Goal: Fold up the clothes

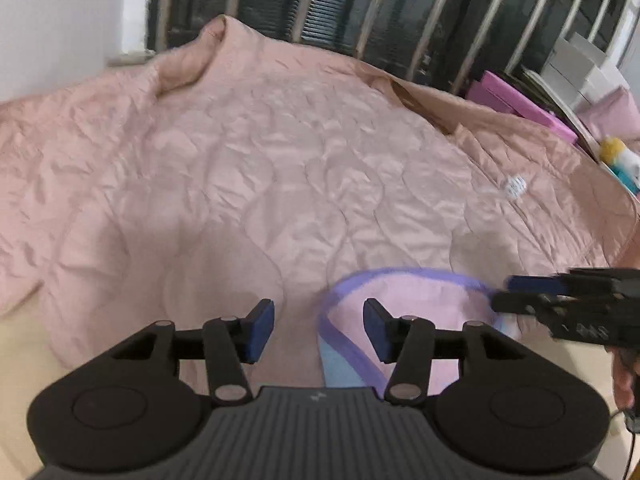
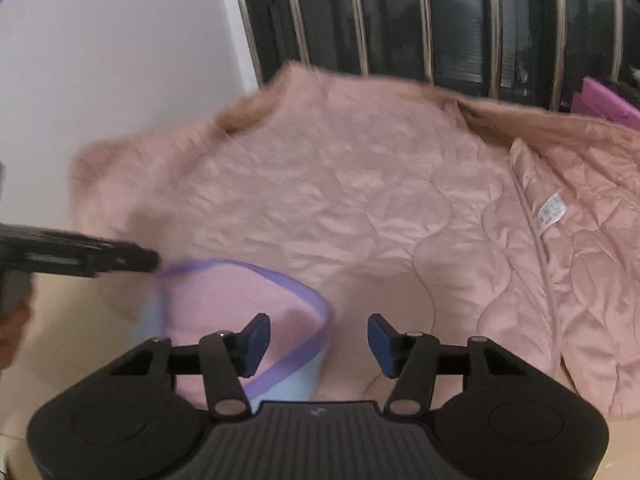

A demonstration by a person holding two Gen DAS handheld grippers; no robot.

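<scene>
The small pink garment (image 1: 416, 304) with purple trim lies on the quilted pink blanket (image 1: 240, 168), both the left gripper (image 1: 319, 330) and right gripper (image 2: 319, 340) released above it, so grasping its edge seems next.

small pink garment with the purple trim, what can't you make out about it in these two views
- Small pink garment: its near end is hidden behind the left claw body in the left wrist view, so its type and full shape are unclear.
- Same garment in the right wrist view: lower part hidden by the right claw.
- Purple trim: motion blurred near the other claw's tip, so contact cannot be judged.
- White label on the quilted pink jacket: print too small.
</scene>
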